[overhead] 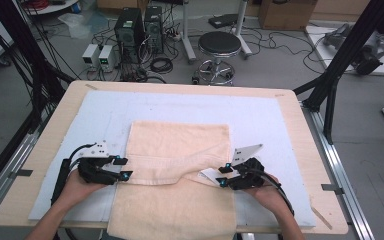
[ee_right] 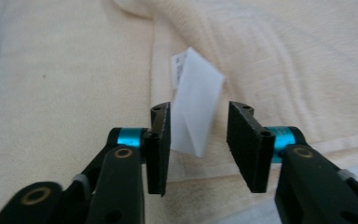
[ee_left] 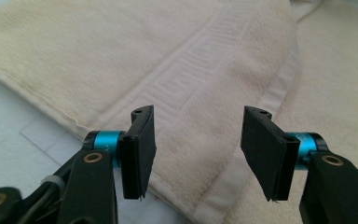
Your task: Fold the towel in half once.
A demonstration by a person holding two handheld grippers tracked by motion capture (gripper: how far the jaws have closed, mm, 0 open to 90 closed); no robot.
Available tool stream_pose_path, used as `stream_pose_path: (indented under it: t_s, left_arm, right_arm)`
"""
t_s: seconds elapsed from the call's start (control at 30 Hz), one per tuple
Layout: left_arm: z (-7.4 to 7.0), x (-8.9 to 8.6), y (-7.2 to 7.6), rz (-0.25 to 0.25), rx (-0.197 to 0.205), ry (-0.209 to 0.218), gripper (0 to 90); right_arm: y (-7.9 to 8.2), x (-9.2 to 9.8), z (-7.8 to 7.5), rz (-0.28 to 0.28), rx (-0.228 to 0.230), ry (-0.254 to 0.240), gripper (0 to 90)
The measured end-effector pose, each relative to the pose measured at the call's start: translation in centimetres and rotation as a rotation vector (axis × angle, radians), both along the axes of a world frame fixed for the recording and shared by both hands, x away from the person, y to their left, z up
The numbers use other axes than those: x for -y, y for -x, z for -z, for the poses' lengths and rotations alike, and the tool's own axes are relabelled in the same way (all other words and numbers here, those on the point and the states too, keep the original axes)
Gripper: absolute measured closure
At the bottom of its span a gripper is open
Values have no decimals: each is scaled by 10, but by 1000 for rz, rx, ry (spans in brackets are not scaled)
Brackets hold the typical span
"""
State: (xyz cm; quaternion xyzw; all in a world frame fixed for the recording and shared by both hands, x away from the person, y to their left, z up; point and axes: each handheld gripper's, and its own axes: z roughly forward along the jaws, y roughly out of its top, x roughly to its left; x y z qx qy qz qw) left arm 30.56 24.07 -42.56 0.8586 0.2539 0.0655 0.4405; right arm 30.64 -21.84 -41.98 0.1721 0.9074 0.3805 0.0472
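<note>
Towel (overhead: 180, 150) folding is under way on the table's white mat (overhead: 260, 112), and you are holding the left gripper (overhead: 122, 168) and right gripper (overhead: 223, 176) with jaws apart at the folded edge's two ends, needing to close on cloth before lifting.

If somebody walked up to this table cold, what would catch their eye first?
Probably the cream towel, folded partway over itself in the middle of the table on a pale mat. Next, the two black grippers at its folded edge: the left gripper at the towel's left side and the right gripper at its right, both with jaws apart. A white label on the towel stands up between the right gripper's jaws.
</note>
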Motion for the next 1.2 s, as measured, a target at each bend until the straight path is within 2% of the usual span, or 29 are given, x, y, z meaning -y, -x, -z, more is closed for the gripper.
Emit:
stream_pose_path:
  t_s: [0.1, 0.17, 0.23, 0.3, 0.37, 0.47, 0.53, 0.6, 0.67, 0.7, 0.73, 0.77, 0.87, 0.93, 1.03, 1.1, 1.13, 1.2]
  left_arm:
    - [2, 5, 0, 23, 2, -16, 490]
    - [5, 8, -1, 37, -5, -50, 518]
    - [10, 10, -1, 43, -9, -88, 584]
    - [10, 12, 0, 41, 13, -99, 625]
    - [9, 12, 1, 47, 27, -101, 728]
    - [7, 12, 4, 46, 40, -95, 830]
    - [4, 10, 6, 55, 35, -78, 840]
    - [1, 6, 7, 72, 17, -29, 845]
    - [-1, 4, 8, 94, 8, -3, 845]
    - [-1, 3, 9, 99, 4, -4, 830]
    - [-1, 4, 9, 91, 5, -9, 780]
    - [-1, 5, 9, 82, -1, -11, 661]
    - [-1, 5, 8, 81, 0, -6, 591]
    - [0, 6, 6, 75, 0, -12, 584]
    - [4, 6, 0, 57, -15, -28, 587]
    - [9, 8, -2, 57, -34, -62, 618]
    - [10, 9, -3, 54, -29, -76, 652]
    - [10, 11, -1, 46, -7, -90, 704]
  right_arm:
    - [0, -8, 5, -7, 16, 22, 542]
    - [-4, -13, 11, -2, 25, 65, 563]
    - [-6, -14, 13, 7, 4, 45, 650]
    - [-7, -11, 12, 10, 2, 38, 818]
    - [-5, -10, 10, 3, 17, 45, 846]
    - [-3, -5, 7, -9, 6, 29, 850]
    - [1, 1, 4, -15, 0, 19, 850]
    - [4, 7, 3, -17, -8, 15, 849]
    - [10, 11, 1, -24, -9, 9, 847]
    - [13, 13, 1, -29, -10, -1, 835]
    - [14, 14, 1, -38, -14, -6, 792]
    - [14, 15, 0, -36, -21, -21, 701]
    - [12, 20, -3, -20, -11, -67, 629]
    - [8, 21, -5, 7, -6, -89, 609]
    - [1, 16, 0, 40, -2, -47, 574]
    - [-4, 9, 5, 44, 3, -12, 554]
    - [-6, 5, 9, 46, -1, 17, 556]
    - [-8, 0, 14, 45, -3, 36, 602]
